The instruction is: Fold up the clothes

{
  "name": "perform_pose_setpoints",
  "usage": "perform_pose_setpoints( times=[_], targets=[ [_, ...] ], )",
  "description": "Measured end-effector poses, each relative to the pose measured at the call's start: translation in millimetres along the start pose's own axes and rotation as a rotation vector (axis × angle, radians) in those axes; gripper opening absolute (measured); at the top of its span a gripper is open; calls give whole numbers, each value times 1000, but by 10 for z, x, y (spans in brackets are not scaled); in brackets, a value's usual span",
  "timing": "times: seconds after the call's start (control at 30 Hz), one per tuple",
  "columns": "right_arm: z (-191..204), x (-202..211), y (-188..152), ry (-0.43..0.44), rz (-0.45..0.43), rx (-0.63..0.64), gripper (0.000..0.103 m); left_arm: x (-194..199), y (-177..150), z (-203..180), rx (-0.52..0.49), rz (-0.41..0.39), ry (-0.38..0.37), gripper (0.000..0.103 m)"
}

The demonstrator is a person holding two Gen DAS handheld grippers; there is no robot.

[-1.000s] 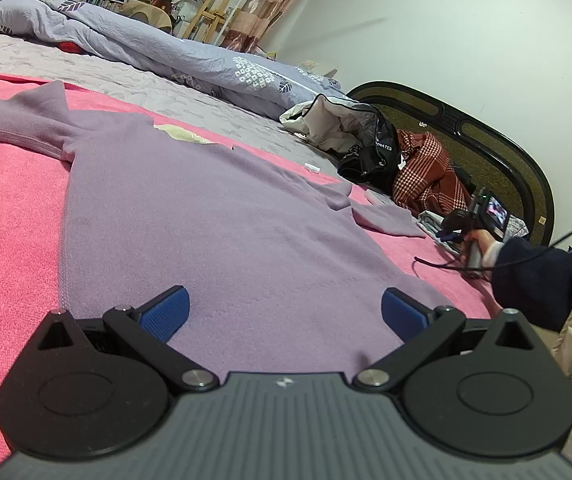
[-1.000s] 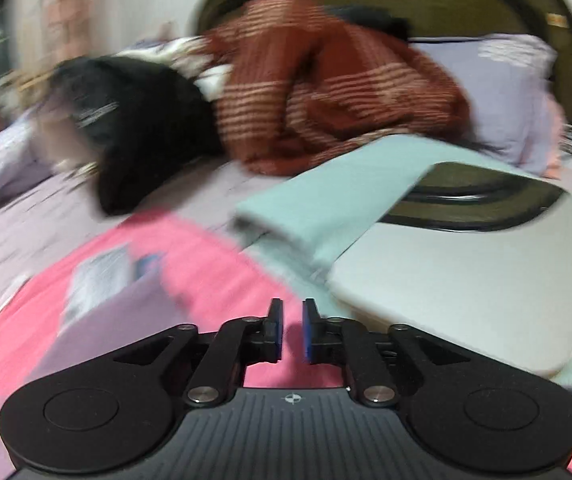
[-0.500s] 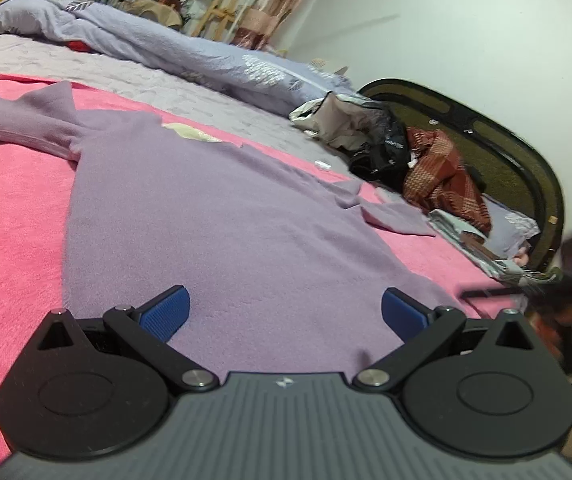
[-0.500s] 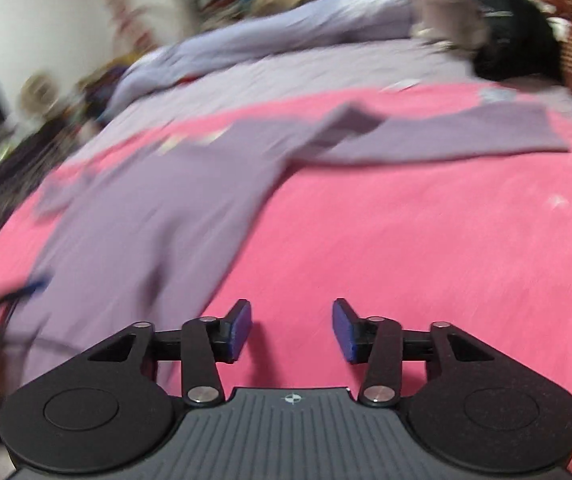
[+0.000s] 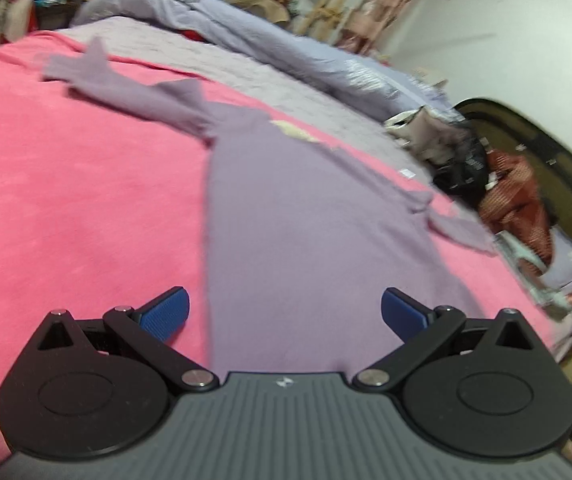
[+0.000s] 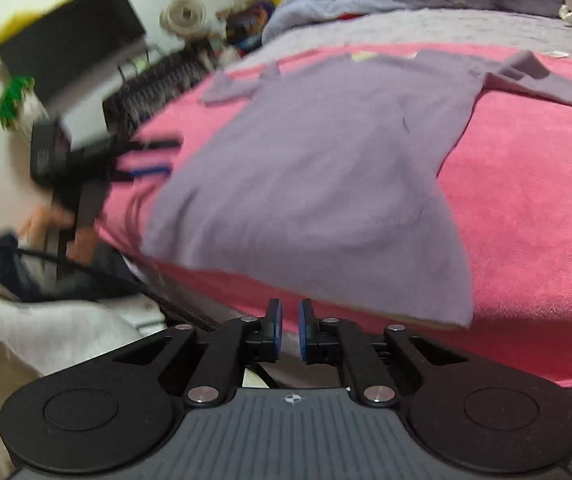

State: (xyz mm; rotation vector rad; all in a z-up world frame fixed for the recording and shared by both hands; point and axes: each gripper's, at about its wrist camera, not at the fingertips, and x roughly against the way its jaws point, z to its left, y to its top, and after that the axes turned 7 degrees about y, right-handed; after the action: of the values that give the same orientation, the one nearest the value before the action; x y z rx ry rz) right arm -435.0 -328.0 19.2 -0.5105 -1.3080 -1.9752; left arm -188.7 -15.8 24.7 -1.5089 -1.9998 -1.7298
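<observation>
Right gripper fingers closed since earlier, nothing held; left gripper wide apart over purple sweater

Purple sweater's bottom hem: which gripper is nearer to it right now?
Right, narrowly. The right gripper sits just under the purple sweater hem's overhang, nearly shut; the left gripper hovers open beside its left edge.

The sweater lay flat on the blanket that covered the bed, its sleeves stretched out to both sides. Behind it lay a quilt, and a pile of clothes sat against the headboard.
</observation>
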Motion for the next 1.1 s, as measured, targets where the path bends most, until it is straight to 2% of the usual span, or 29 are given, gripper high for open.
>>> perform_pose_setpoints(
  times=[0.07,0.2,0.23,0.27,0.3,0.37,0.4,0.43,0.5,0.53,0.63,0.7,0.83,0.9,1.0,1.1],
  targets=[
    [7,8,29,-33,-17,7,29,82,-72,36,5,28,11,102],
    [20,25,88,-98,-51,21,40,47,-149,-24,-61,67,51,102],
    [23,30,103,-114,-59,24,51,39,-143,-58,-77,70,62,102],
    [26,34,117,-130,-68,27,55,31,-138,-92,-93,73,73,102],
    [30,38,132,-146,-76,31,54,27,-136,-115,-103,75,80,102],
    [36,47,162,-179,-93,38,7,46,-142,-102,-92,72,73,102],
    [39,51,176,-195,-102,41,8,61,-137,-78,-76,67,65,102],
    [52,55,193,-170,-98,42,8,75,-132,-58,-59,62,57,102],
    [106,60,231,2,-54,37,17,102,-109,-24,-23,46,44,102],
    [126,54,245,61,-35,40,24,114,-94,-10,-7,38,39,102],
    [145,7,253,112,0,65,34,128,-51,-57,-16,19,28,102],
    [94,18,232,97,-11,34,39,123,-36,-119,-43,14,24,102],
    [-260,251,201,-6,-173,-112,51,-17,-70,-195,-83,58,43,102],
    [-539,324,229,-48,-262,-219,51,-98,-113,-192,-84,84,57,102],
    [-990,290,361,-99,-384,-355,50,-112,-153,-244,-134,79,74,102],
    [-1373,105,613,-104,-429,-436,50,-121,-190,-310,-190,83,95,102]
  ],
)
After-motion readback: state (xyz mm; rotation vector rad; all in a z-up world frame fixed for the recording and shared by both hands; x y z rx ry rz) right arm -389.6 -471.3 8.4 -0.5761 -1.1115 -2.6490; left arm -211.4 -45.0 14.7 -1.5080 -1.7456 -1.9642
